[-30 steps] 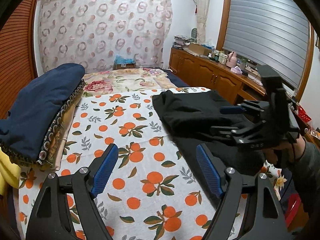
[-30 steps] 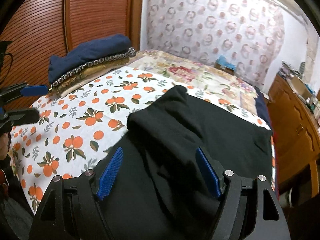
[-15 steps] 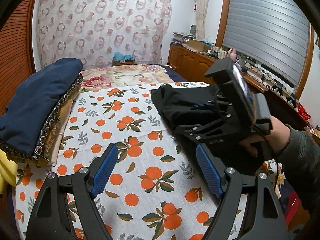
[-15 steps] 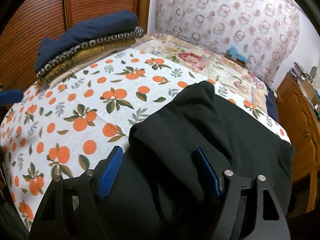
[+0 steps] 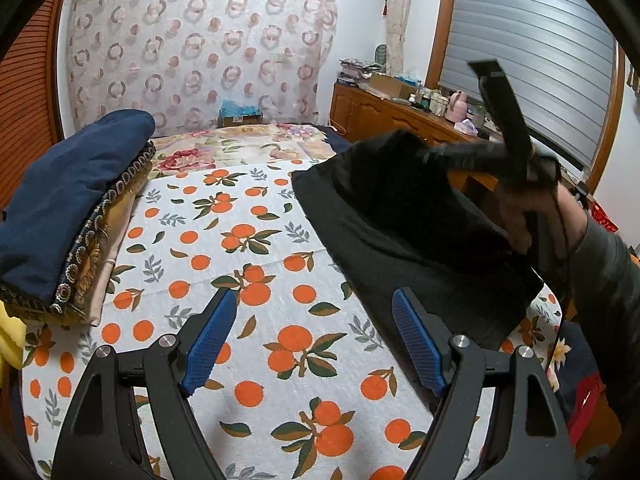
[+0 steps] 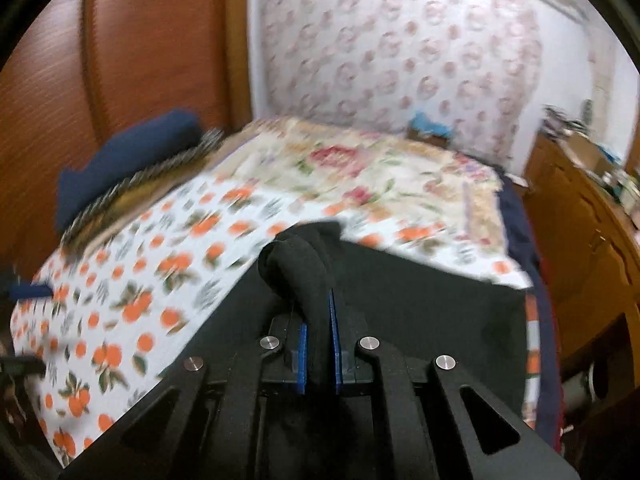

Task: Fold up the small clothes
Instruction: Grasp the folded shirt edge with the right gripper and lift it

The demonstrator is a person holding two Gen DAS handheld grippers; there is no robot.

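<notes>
Where it gaped before, right tool (image 6: pixel 318 332) now pinches black garment (image 6: pixel 420 300).

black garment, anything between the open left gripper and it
Nothing visible does. The left gripper hangs open over bare orange-print sheet; the black garment lies just beside it, pinched by the right gripper.

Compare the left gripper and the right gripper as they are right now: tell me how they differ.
The left gripper stands open with nothing between its blue pads; the right gripper has just closed and pinches a fold of the black garment. The left gripper hangs over the bare orange-print sheet; the right gripper is over the garment and has a fold of it raised off the bed. Both have black frames and blue pads.
</notes>
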